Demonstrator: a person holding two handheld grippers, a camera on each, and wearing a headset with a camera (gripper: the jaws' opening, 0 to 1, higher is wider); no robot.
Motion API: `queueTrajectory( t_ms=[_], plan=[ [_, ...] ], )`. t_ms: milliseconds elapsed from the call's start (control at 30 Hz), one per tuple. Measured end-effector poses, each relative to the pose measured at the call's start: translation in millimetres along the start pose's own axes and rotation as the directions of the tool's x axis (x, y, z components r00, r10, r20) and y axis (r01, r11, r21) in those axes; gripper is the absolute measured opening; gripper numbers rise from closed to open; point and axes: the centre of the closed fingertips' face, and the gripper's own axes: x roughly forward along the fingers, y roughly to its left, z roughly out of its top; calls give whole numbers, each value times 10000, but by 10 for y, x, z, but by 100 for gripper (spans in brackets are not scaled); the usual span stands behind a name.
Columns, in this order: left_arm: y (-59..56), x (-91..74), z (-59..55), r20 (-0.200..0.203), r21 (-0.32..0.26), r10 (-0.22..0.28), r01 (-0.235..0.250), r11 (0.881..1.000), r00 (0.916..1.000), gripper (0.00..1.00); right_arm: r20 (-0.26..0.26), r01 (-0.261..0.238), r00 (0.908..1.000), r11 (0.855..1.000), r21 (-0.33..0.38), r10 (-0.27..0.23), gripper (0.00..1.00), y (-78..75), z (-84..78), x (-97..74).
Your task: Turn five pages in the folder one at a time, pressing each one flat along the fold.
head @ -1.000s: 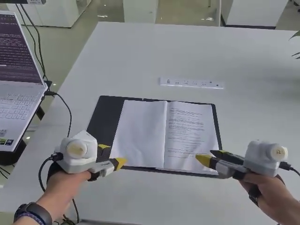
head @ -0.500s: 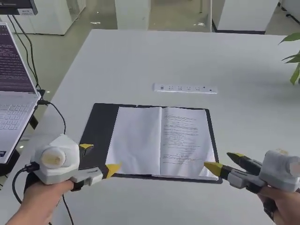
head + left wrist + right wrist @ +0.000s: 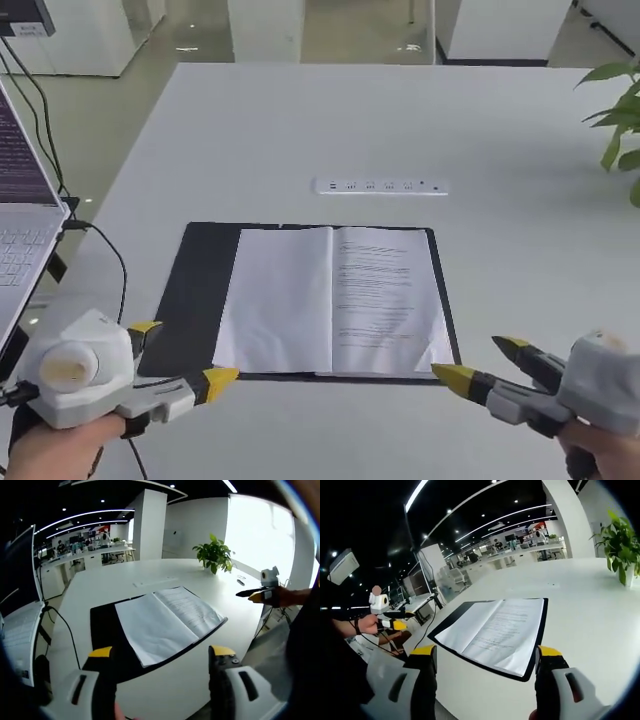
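A black folder [image 3: 196, 292] lies open on the white table, with a blank page [image 3: 276, 300] on the left and a printed page [image 3: 386, 295] on the right, both lying flat. My left gripper [image 3: 183, 352] is open at the near left, a little off the folder's front left corner. My right gripper [image 3: 481, 359] is open at the near right, one yellow tip just off the folder's front right corner. The left gripper view has open jaws [image 3: 162, 651] facing the folder [image 3: 100, 630]. The right gripper view has open jaws [image 3: 486, 650] before the folder [image 3: 540, 630]. Neither holds anything.
A white power strip [image 3: 380, 186] lies beyond the folder. A laptop [image 3: 18, 215] stands at the left edge with a black cable [image 3: 112, 262] trailing toward me. Green plant leaves [image 3: 618, 110] reach in at the far right. The table's [image 3: 300, 110] near edge is close below the grippers.
Both grippers have drawn back from the pages' bottom corners toward the near table edge. The right tip has left the printed page's corner. The head camera shifted too.
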Motion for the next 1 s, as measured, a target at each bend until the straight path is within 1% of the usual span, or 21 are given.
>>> queueTrajectory(
  t_ms=[133,267,433,533,667,767,867,900,933,1000],
  plan=[
    [-47,1,27,96,-107,-81,82,9999,9999,77,-49,110,9999,9999,-64,-110,82,1,-27,-21],
    [-62,32,27,55,-54,-111,111,9999,9999,77,-22,214,9998,9998,51,-214,83,12,-54,-53],
    [-129,79,50,34,-2,-248,248,9997,9997,77,-63,298,9995,9995,59,-297,83,15,-87,-71],
    [-190,116,50,-50,89,-383,384,9992,9993,77,23,333,9994,9992,200,-333,82,24,-86,-85],
    [-243,184,58,-128,201,-560,563,9982,9983,77,184,423,9989,9984,379,-430,82,41,-76,-104],
    [-342,244,86,-233,324,-730,737,9968,9971,77,286,444,9985,9978,492,-458,82,53,-80,-115],
    [-417,315,126,-282,414,-927,938,9947,9953,76,59,416,9991,9983,419,-419,82,57,-135,-132],
    [-428,325,133,-287,448,-957,970,9943,9950,76,64,394,9992,9983,430,-397,82,56,-142,-145],
    [-470,365,154,-332,536,-1071,1088,9926,9937,76,87,398,9992,9982,455,-402,82,49,-144,-155],
    [-515,409,190,-344,629,-1171,1191,9909,9925,76,174,447,9988,9977,508,-456,82,28,-140,-178]
  ],
)
